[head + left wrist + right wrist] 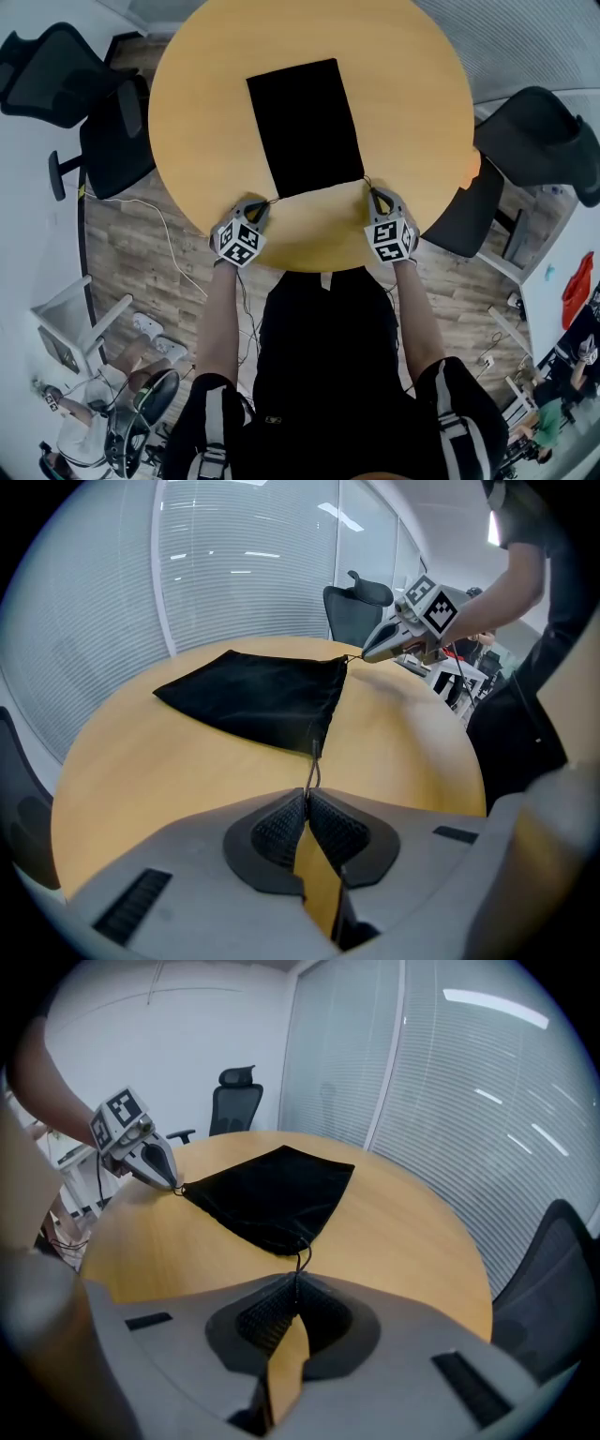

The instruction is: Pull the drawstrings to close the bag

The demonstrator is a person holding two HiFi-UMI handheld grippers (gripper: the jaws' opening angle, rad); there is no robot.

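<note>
A black bag (305, 127) is laid flat on the round counter (412, 94), a little toward its near edge. Its long axis runs from the near edge toward the far edge. The mouth is taken to be the short side nearest the person, which lies roughly parallel to the near edge.

The left tool (263, 203) is placed at the left end of that short side and the right tool (374, 193) at the right end, each just beside its own corner of the bag. Neither is nearer than the other.

In the left gripper view the ribbed pads are seen pressed together on a thin loop of cord, the left drawstring (312, 764), which leads straight ahead into the bag's corner. In the right gripper view the jaws are likewise closed on the right drawstring (300, 1262), which runs up to the opposite corner.

Both cords are short between pad and cloth. The near side of the bag is seen at full width, flat and ungathered, so the closing is judged not yet begun.

The coming move is judged to turn on the line of the mouth. The two tools sit at its opposite ends, so each cord would be drawn outward along that line, left to the left and right to the right.
</note>
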